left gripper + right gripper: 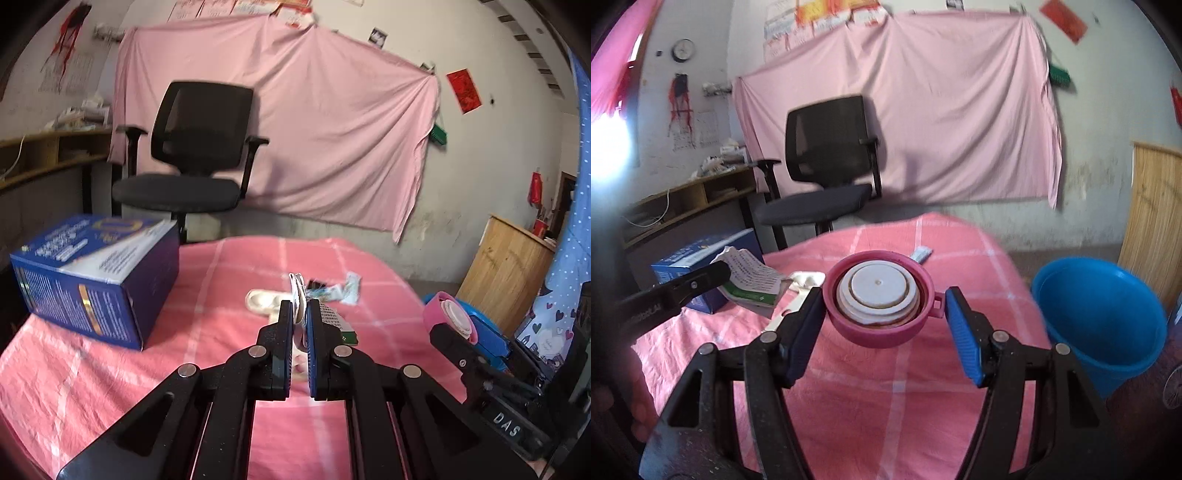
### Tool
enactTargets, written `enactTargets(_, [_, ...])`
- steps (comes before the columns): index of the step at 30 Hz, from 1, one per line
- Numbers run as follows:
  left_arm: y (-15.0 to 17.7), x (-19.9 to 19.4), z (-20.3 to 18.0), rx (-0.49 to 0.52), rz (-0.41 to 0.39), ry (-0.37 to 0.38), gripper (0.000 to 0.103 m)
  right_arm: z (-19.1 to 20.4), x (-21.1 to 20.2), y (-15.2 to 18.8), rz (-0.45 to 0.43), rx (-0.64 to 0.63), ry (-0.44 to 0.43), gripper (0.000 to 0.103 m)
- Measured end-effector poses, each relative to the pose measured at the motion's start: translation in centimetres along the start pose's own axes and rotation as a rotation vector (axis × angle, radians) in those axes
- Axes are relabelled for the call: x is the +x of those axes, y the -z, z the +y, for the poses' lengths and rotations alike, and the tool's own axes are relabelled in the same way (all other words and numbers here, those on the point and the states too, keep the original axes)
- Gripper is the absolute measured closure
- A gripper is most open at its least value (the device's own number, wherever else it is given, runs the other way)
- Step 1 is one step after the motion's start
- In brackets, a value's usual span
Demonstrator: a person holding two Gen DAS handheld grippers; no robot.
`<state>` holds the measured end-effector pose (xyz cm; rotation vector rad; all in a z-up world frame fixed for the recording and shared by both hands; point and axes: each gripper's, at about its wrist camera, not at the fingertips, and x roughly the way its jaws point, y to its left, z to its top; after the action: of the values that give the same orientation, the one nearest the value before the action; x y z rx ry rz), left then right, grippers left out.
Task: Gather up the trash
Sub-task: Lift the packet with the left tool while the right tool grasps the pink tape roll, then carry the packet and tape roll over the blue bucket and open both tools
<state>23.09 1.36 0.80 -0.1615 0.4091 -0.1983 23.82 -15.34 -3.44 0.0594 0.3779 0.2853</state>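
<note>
Left wrist view is showing a pink sheet (295, 129) hanging across the back wall, with a black office chair (192, 155) standing in front of it. Nearer, the table (110, 369) is wearing a pink checked cloth, and a blue carton (99, 280) is lying at its left end, its print too blurred to read. Right wrist view is showing a blue bucket (1104, 317) sitting just off the table's right edge. White letters "DAS" are showing on the right gripper's (884, 304) body. Its jaws are standing wide, the left pad touching a pink lid (879, 302) with a white inner disc; whether the right pad is touching it I cannot tell. The left gripper (300, 314) is pinching shut on a crumpled printed wrapper (753, 280), text unreadable. A small wrapper (349, 290) and a white tray (260, 301) are lying beyond on the cloth.
</note>
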Motion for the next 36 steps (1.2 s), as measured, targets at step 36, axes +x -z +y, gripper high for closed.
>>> enactTargets(36, [-2.3, 8.3, -26.3, 0.242, -0.036, 0.269, 0.098, -17.4, -9.9, -0.8, -0.281, 0.154, 0.419, 0.026])
